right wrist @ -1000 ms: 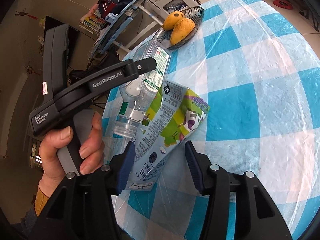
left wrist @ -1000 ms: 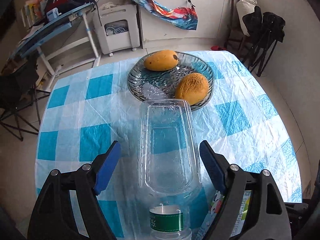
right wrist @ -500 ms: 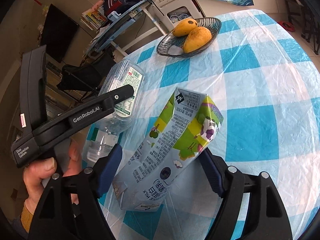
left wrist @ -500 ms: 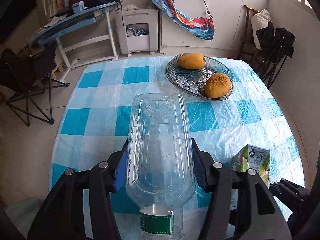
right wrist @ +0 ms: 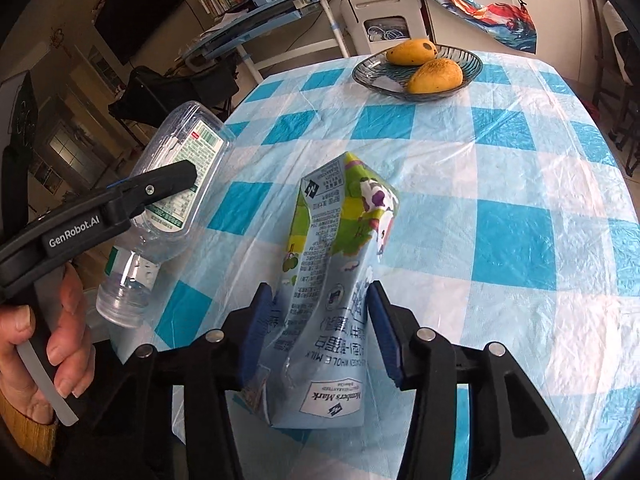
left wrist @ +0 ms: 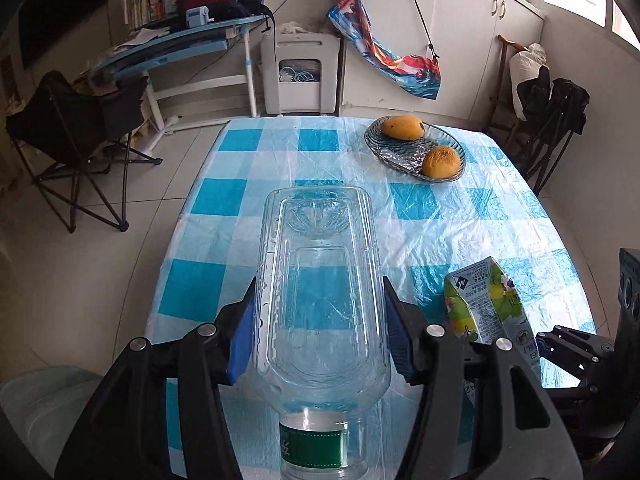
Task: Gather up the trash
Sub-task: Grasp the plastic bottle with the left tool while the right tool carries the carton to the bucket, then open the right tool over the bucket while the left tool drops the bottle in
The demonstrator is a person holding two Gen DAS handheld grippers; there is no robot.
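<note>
My left gripper (left wrist: pixel 320 332) is shut on a clear empty plastic bottle (left wrist: pixel 320 292) with a green neck band, and holds it lifted above the near edge of the checked table, base pointing away. The bottle (right wrist: pixel 172 184) also shows at the left of the right wrist view, in the left gripper's fingers (right wrist: pixel 160 184). My right gripper (right wrist: pixel 318 330) is shut on a crumpled milk carton (right wrist: pixel 332 280), blue, green and white, lifted off the table. The carton (left wrist: pixel 486 304) shows at the right of the left wrist view.
The round table (left wrist: pixel 460 232) has a blue-and-white checked plastic cloth. A glass dish (left wrist: pixel 416 152) with two mangoes stands at its far right. A folding chair (left wrist: pixel 76 140), a tilted desk and a white cabinet stand on the floor beyond. A pale bin (left wrist: pixel 40 404) sits lower left.
Both grippers closed on their items and lifted them: the left on the bottle, the right on the carton. Both moved back from the table, so the dish looks farther away.
</note>
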